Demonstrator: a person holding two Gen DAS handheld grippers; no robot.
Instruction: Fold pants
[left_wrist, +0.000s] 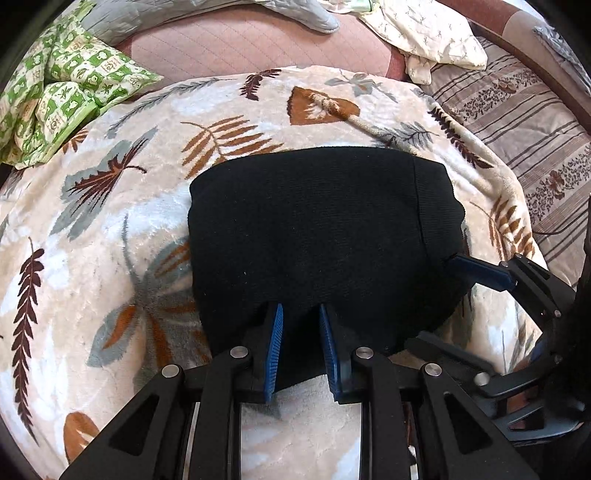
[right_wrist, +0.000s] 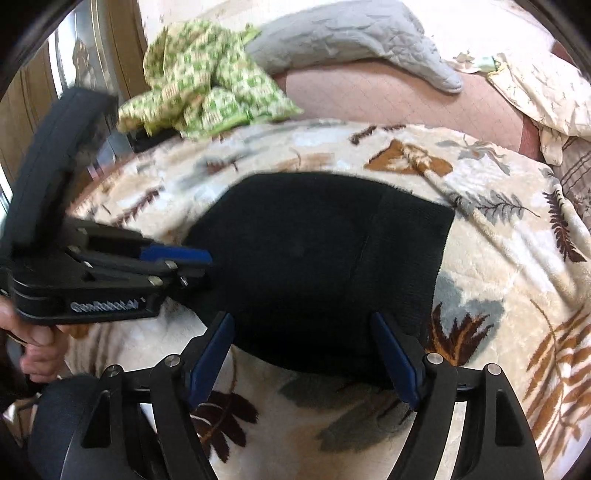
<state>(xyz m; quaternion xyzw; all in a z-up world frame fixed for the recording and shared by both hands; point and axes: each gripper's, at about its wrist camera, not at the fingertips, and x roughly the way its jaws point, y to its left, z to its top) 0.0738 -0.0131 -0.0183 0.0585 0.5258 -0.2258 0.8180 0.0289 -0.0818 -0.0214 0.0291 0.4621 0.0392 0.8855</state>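
Two tongs (left_wrist: 301, 347) (right_wrist: 303, 354) over one folded black pants (left_wrist: 317, 236) bundle.

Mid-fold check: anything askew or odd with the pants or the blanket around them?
Nothing stands out. The black pants lie as a compact folded bundle on the leaf-print blanket, edges fairly even. Both the left gripper and right gripper are open at its near edge.

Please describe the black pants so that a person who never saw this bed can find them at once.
Find the cream blanket with brown and grey leaves that covers the bed. The black pants lie folded in its middle as one compact bundle. They are the only plain dark thing there; the other fabrics around are pale or patterned.
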